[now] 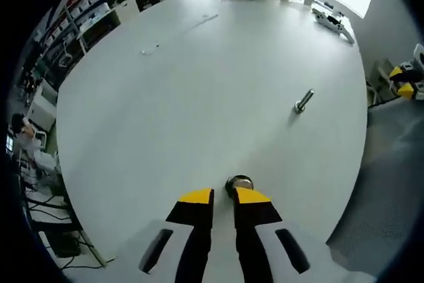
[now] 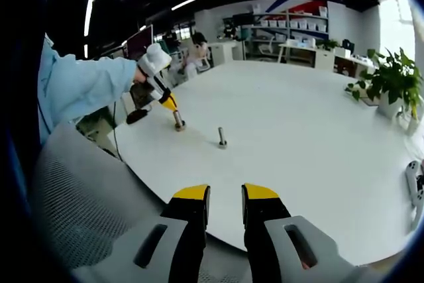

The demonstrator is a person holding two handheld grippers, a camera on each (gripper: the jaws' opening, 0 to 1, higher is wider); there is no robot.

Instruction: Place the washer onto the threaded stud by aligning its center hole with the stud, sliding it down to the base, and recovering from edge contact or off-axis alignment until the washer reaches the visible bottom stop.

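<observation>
Left claw [image 1: 224,197]: jaws nearly closed, pinching a dark round washer [image 1: 239,183] at the tips; washer mostly hidden behind them, centre hole not discernible. It rests low on the white counter [image 1: 199,97]. Threaded stud [image 1: 303,101] stands upright, well apart, up-right of the washer. Right claw [image 2: 225,193]: jaws apart, holding nothing, near counter edge.

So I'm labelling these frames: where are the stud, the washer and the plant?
stud [image 1: 303,101], left gripper view, mid-shaft.
washer [image 1: 240,183], left gripper view, top face, at the jaw tips.
plant [image 2: 392,79], right gripper view, leaves.
</observation>
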